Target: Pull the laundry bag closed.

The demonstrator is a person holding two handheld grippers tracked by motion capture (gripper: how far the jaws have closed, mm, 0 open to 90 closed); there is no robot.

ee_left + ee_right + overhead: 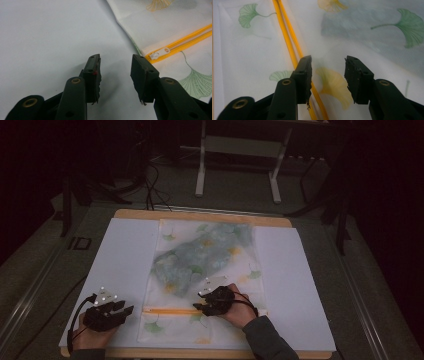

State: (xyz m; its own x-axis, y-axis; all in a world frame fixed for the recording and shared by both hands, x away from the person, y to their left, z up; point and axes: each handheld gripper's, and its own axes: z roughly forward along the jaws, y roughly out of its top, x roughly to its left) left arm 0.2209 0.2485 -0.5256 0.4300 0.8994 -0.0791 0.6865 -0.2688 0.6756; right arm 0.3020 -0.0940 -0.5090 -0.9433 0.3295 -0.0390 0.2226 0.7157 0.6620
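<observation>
A white mesh bag (205,270) printed with green and yellow ginkgo leaves lies flat mid-table, with a grey-green cloth (200,252) inside it. Its orange zipper (170,310) runs across near the front end. My right gripper (197,306) hovers over the bag at the zipper; in the right gripper view its jaws (328,60) stand open, the zipper (287,32) passing under the left jaw. My left gripper (127,309) sits front left over the white sheet, open (116,58) and empty. The white zipper pull (160,53) lies just beyond its right jaw, at the bag's edge (175,25).
A white sheet (120,255) covers the wooden table (200,215) under the bag. Beyond the table stand the white legs of a metal frame (200,165) and dark cables (150,185) on the floor. The room around is dim.
</observation>
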